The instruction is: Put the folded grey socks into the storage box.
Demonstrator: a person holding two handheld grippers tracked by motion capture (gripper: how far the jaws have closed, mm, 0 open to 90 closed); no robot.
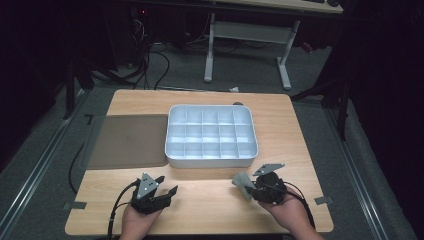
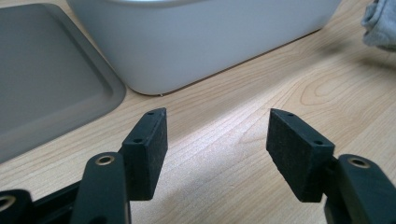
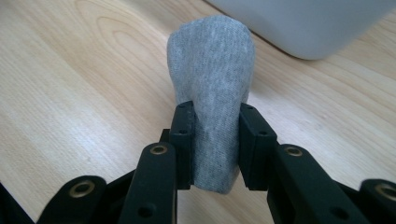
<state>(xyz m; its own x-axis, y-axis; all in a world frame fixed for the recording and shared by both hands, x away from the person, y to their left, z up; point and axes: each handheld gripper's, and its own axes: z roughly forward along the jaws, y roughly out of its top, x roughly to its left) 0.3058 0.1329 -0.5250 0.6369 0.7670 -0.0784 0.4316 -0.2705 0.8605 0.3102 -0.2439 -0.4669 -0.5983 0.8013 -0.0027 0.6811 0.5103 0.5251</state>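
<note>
Right gripper [image 3: 211, 135] has its 2 jaws clamped on a rolled grey knit sock [image 3: 212, 93], near the white plastic divided organizer box [image 1: 172, 150]; left gripper [image 2: 217, 144] sits with jaws apart, holding nothing.

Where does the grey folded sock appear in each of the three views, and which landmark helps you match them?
High view: grey sock at lower right, in the right gripper, in front of the tray.
Left gripper view: its edge at the top right corner.
Right gripper view: centre, clamped between the jaws.
Shared landmark: the white compartment tray.
</note>
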